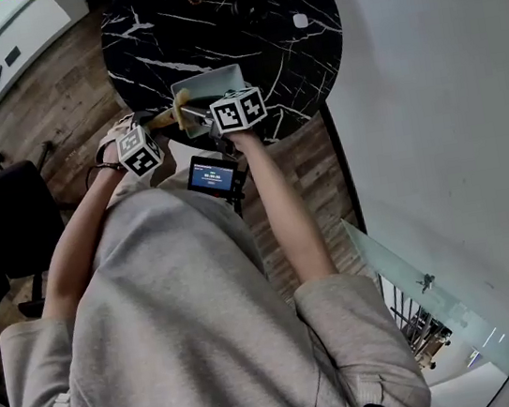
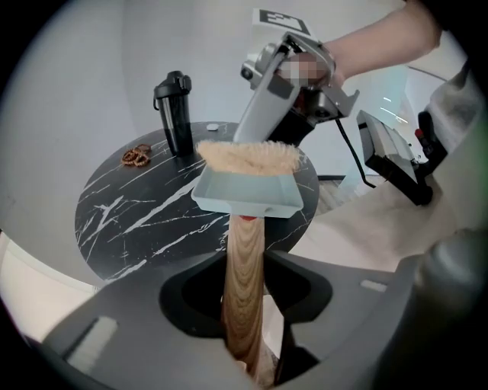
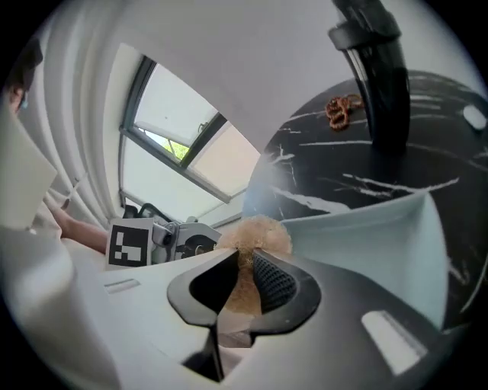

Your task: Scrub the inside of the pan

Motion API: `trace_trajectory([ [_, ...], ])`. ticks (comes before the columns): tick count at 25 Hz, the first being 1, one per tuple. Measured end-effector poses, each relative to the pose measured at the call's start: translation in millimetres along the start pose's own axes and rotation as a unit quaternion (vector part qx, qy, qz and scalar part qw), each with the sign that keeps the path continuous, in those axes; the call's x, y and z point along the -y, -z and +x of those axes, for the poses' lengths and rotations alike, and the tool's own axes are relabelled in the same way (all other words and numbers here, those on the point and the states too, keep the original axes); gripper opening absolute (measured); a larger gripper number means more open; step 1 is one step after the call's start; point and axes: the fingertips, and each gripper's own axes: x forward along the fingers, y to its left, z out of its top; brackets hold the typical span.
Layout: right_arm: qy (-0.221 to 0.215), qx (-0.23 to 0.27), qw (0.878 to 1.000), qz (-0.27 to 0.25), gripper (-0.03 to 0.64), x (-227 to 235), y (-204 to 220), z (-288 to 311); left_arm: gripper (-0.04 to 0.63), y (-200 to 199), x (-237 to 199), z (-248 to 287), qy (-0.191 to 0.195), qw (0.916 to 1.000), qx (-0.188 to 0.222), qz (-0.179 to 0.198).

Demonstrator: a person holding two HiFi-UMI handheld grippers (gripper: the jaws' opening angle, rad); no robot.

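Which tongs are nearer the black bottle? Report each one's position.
Right. The right tongs hold the scrubber at the pan's far rim, toward the black bottle; the left tongs grip the wooden handle, farther back.

1. Pale blue-grey square pan point(image 2: 244, 194): floor hidden behind its near wall in the left gripper view.
2. Wooden handle point(image 2: 242, 278): lower end sunk out of sight in the left tool point(image 2: 245, 305).
3. Tan fibrous scrubbing pad point(image 3: 255, 232): lower part buried between the jaws of the right tool point(image 3: 242, 283).
4. Tall black bottle point(image 3: 381, 84): top cut off by the upper edge.
5. Small brown cluster point(image 3: 341, 110) on the round black marble counter point(image 3: 320, 183): too small to identify.
6. Small white disc point(image 1: 300, 20): kind unclear.
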Motion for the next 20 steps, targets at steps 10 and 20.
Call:
trace_trajectory([
  [10, 0.239, -0.13, 0.952, -0.137, 0.075, 104, 13, -52, 0.148, 0, 2, -1, 0.0, 1.0, 0.002, -0.005],
  [20, 0.288, -0.232, 0.916, -0.153, 0.078, 143, 56, -50, 0.148, 1, 2, -1, 0.002, 0.9998, 0.008, -0.016],
])
